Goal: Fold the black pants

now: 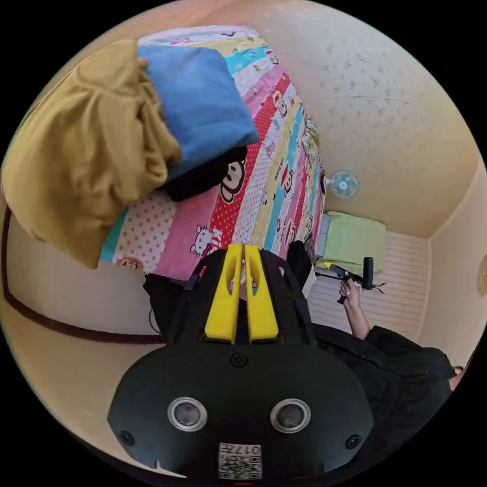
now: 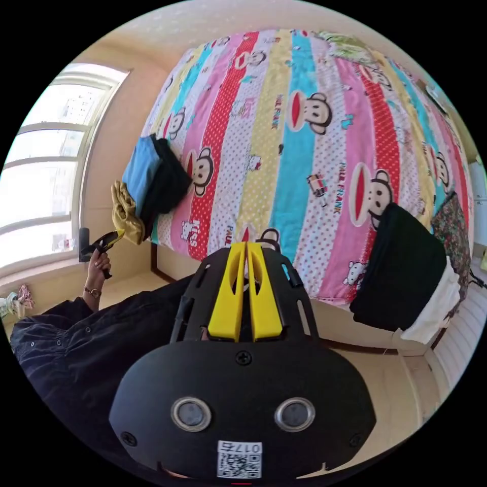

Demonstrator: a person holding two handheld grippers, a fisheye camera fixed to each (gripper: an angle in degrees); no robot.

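On bed edge, right gripper view: folded black pants, smooth, matte, atop white cloth w/ floral fabric beside. Striped cartoon-print bedsheet. Far corner: mustard garment, blue fabric. Left gripper & right gripper: yellow jaws pressed together, empty. Cream walls, window.
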